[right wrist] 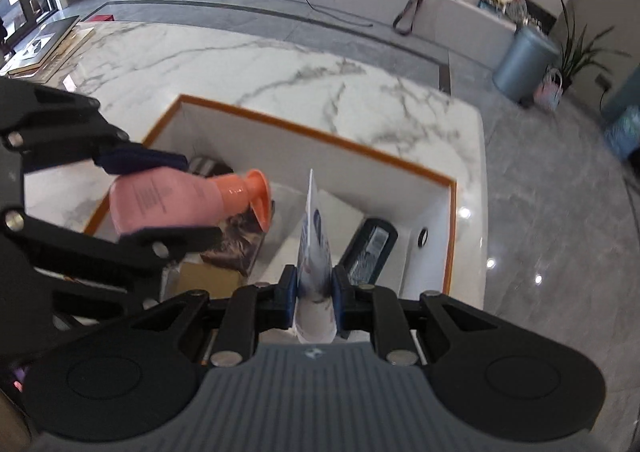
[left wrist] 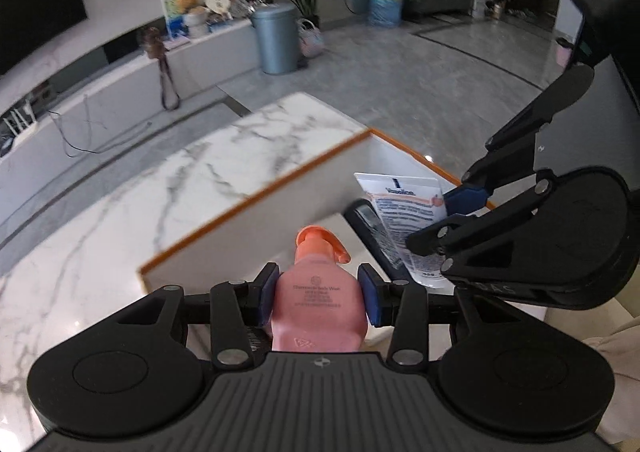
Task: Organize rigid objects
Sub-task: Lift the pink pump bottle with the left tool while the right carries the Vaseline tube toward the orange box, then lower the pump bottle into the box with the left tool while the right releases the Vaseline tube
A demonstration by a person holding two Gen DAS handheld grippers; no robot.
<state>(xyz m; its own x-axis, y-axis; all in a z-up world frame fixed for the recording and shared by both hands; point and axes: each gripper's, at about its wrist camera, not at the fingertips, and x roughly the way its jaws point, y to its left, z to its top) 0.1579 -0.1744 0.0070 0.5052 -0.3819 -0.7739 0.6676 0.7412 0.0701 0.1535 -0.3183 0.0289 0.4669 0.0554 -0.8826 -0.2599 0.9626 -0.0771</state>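
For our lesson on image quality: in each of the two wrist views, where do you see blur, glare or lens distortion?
Left wrist view: the marble table is motion-smeared, while the held pink bottle stays sharp. Right wrist view: small glare spots sit on the floor, the box edges bow from the fisheye, and the background plant is soft.

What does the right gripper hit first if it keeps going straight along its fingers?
Probably the white floor of the box. The right gripper, shut on the white tube, points down into the box between the dark remote and the patterned packet. Depth is unclear, so the remote is possible.
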